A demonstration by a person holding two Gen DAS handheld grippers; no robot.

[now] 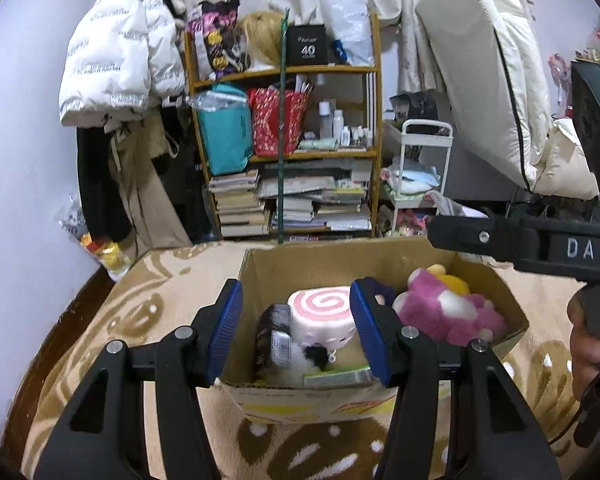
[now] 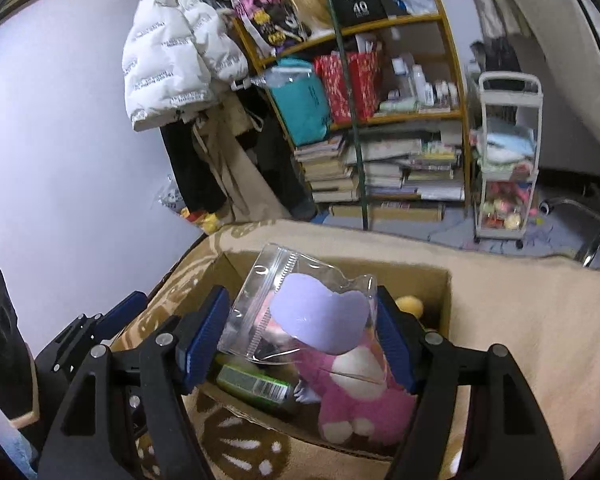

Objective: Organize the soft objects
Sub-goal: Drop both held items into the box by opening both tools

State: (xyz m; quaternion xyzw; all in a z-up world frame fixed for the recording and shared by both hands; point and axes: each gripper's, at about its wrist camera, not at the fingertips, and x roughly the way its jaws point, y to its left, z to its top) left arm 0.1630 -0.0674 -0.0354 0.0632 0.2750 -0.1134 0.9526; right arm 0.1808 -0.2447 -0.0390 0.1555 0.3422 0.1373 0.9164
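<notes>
An open cardboard box (image 1: 260, 268) (image 2: 440, 292) stands on a beige patterned blanket (image 1: 156, 304). It holds a pink swirl roll plush (image 1: 324, 312), a pink plush bear (image 1: 452, 312) (image 2: 360, 400), a yellow plush (image 1: 452, 280), a dark packet (image 1: 276, 332) and a green packet (image 2: 256, 384). My left gripper (image 1: 298, 332) hovers open over the box's near side, and nothing is pressed between its pads. My right gripper (image 2: 300, 332) is shut on a clear zip bag (image 2: 284, 288) with a purple shape inside, held above the box. One of the left gripper's blue fingers (image 2: 126, 306) shows at lower left.
Behind the box stand a crowded wooden bookshelf (image 1: 284, 152) and a white trolley (image 1: 420, 168). A white padded jacket (image 1: 112, 60) hangs at the left and a big cream cushion (image 1: 480, 60) leans at the right. A hand (image 1: 588, 340) holds the right gripper's handle.
</notes>
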